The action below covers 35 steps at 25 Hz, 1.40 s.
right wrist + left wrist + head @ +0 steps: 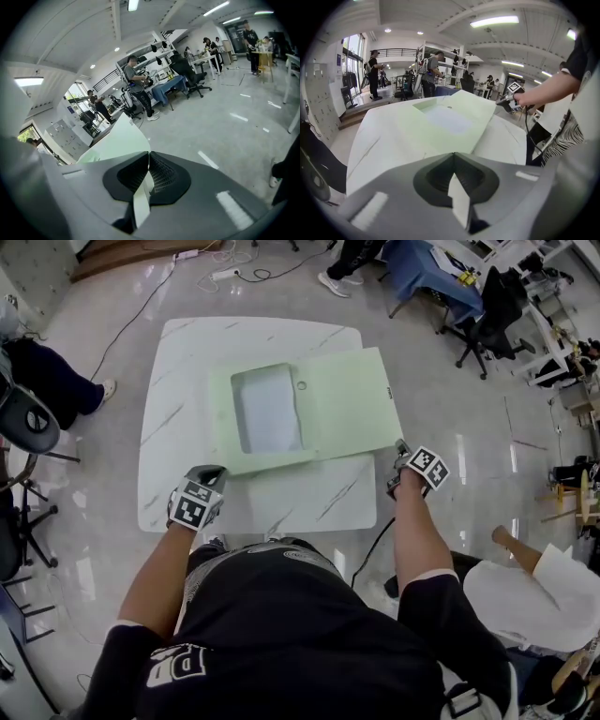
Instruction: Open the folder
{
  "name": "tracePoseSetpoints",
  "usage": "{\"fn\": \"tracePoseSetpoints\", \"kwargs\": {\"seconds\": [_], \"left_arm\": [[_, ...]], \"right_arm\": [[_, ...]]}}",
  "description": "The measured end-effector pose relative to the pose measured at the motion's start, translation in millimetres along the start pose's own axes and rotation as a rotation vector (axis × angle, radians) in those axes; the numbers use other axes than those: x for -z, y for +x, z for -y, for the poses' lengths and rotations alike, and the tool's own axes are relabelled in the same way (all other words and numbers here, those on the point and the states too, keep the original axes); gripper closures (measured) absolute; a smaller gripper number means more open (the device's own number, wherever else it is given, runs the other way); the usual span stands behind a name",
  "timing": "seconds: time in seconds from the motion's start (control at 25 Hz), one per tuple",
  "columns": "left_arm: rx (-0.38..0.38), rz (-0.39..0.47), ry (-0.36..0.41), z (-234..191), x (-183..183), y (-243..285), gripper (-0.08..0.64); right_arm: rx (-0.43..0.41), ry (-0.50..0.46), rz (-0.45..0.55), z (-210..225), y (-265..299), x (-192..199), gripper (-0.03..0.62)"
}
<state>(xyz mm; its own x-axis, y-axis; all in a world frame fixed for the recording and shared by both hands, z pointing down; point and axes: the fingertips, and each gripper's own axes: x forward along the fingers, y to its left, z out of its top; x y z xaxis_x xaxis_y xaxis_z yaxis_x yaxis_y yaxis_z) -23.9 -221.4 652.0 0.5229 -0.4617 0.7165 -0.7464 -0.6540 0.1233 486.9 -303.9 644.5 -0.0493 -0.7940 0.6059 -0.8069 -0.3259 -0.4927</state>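
A pale green folder with a clear window lies flat on the white marble table, and its right part reaches past the table's right edge. My right gripper is shut on the folder's near right corner. In the right gripper view the green sheet runs right into the shut jaws. My left gripper rests at the table's near left edge, just short of the folder's near left corner, shut with nothing of the folder in it. In the left gripper view the folder lies ahead, with the right gripper at its far corner.
A black chair and a seated person's leg are at the left. A person in white crouches at the lower right. Office chairs and cables stand beyond the table on a glossy floor.
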Motion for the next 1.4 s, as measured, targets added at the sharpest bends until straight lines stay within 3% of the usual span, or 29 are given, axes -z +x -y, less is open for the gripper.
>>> {"fn": "tracePoseSetpoints", "kwargs": {"seconds": [0.56, 0.84, 1.12, 1.4], "left_arm": [[-0.003, -0.014, 0.000, -11, -2, 4, 0.508], [0.013, -0.018, 0.014, -13, 1, 5, 0.508], [0.057, -0.015, -0.030, -11, -1, 1, 0.508], [0.072, -0.015, -0.020, -15, 1, 5, 0.508]], "right_arm": [[0.052, 0.039, -0.060, 25, 5, 23, 0.581], [0.025, 0.051, -0.029, 18, -6, 16, 0.565], [-0.025, 0.028, 0.036, -4, -28, 0, 0.530], [-0.042, -0.077, 0.111, -40, -64, -17, 0.492]]}}
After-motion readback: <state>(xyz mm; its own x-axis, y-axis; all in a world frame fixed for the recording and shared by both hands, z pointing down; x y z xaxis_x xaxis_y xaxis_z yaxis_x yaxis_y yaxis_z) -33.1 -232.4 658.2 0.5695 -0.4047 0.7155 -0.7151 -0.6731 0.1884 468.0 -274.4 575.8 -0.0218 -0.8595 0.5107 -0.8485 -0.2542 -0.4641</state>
